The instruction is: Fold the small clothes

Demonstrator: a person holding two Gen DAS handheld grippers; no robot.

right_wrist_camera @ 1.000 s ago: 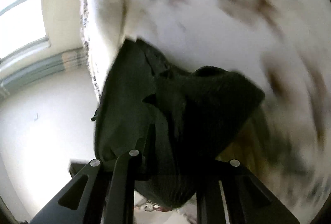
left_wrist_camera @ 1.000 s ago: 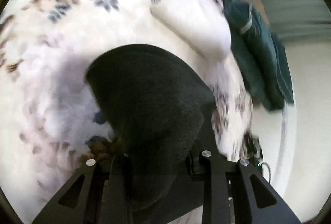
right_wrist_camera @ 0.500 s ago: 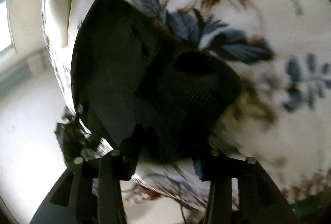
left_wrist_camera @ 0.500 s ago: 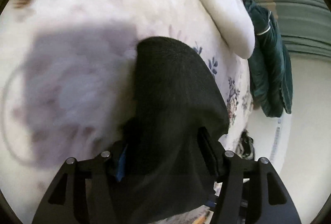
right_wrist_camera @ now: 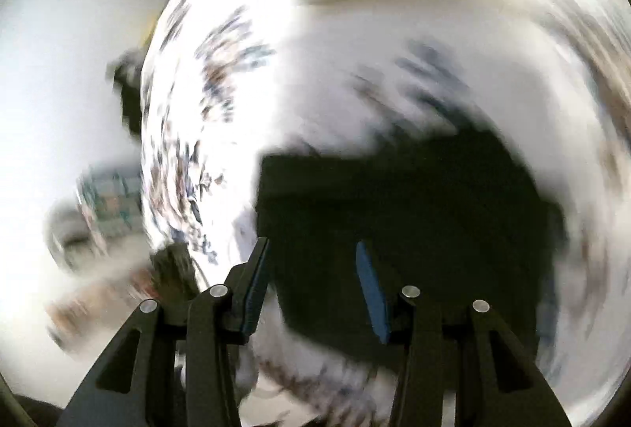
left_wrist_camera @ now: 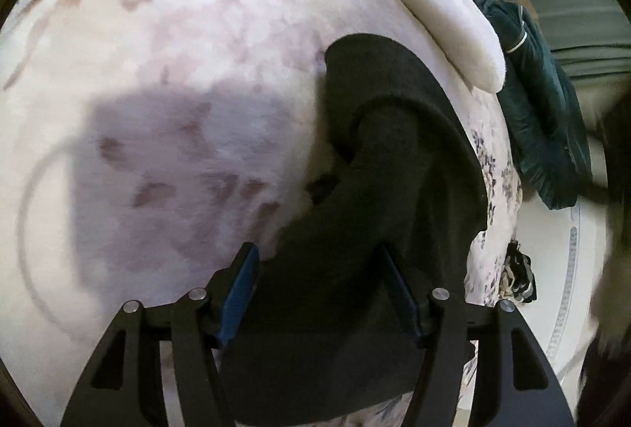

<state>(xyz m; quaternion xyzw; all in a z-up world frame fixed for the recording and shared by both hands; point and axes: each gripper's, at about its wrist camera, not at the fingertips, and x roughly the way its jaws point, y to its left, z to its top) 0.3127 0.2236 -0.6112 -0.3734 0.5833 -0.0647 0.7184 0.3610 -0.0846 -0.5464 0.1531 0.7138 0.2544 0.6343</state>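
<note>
A black knit garment (left_wrist_camera: 394, 158) lies folded on the floral bedspread (left_wrist_camera: 177, 72), its near end bunched up between the jaws of my left gripper (left_wrist_camera: 317, 253). The left jaws stand apart with the blue pads (left_wrist_camera: 242, 281) showing, and they do not press the cloth. The right wrist view is smeared by motion. In it the same black garment (right_wrist_camera: 414, 198) is a dark mass just beyond my right gripper (right_wrist_camera: 311, 245). Its blue pads (right_wrist_camera: 370, 289) are spread and bare, so it is open.
A white folded cloth or pillow (left_wrist_camera: 445, 16) lies past the garment near the bed's far edge. A dark green jacket (left_wrist_camera: 540, 111) hangs over that edge at the right. A small dark patterned item (left_wrist_camera: 520, 273) sits at the bed's side, above pale floor (left_wrist_camera: 552, 289).
Both grippers went from shut on the black garment to open. The garment dropped from hanging in the air onto the bedspread. The right view has swung round and blurred.
</note>
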